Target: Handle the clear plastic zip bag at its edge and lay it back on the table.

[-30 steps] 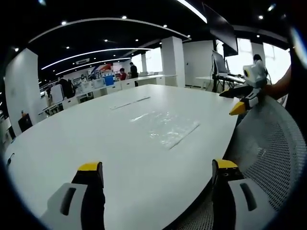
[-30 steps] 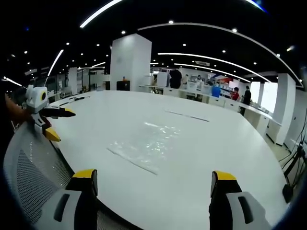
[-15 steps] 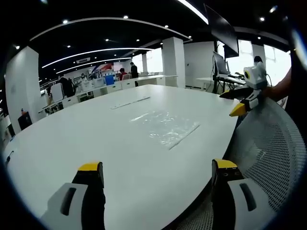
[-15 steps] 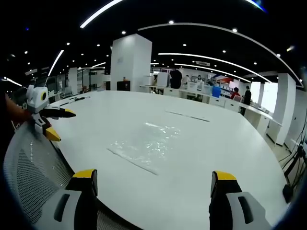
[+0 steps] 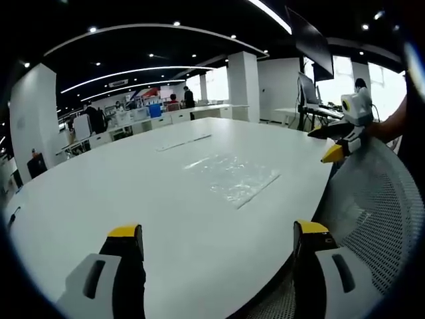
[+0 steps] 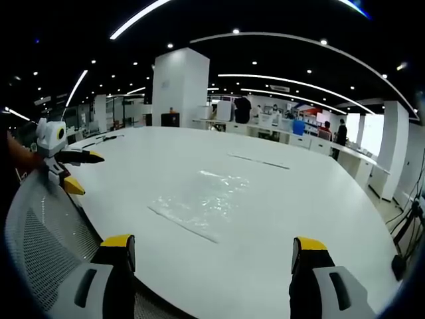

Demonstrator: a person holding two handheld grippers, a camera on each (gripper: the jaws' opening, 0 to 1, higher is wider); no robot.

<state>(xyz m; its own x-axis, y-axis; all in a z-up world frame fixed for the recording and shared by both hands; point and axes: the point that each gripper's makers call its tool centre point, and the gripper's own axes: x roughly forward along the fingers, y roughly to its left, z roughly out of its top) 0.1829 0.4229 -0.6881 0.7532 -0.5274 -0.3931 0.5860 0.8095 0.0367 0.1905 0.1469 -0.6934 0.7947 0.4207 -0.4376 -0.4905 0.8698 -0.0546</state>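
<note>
Flat on the wide white desk [image 5: 99, 199] lies the clear plastic zip bag [image 5: 232, 178], crinkled and glossy, with its straight zip edge turned toward the near rim of the desk; in the right gripper view the same bag [image 6: 199, 199] rests near the middle of the desk, touched by nothing. Both claws hang over the near edge, well apart from the bag. The left claw [image 5: 218, 266] has its yellow-tipped jaws spread wide with nothing between them, and it appears again at the left of the right gripper view [image 6: 72, 171], jaws parted. The right claw [image 6: 212, 269] is likewise gaping and empty. A grey mesh chair back [image 5: 372, 199] stands just beside the desk's rim below the claws.
</note>
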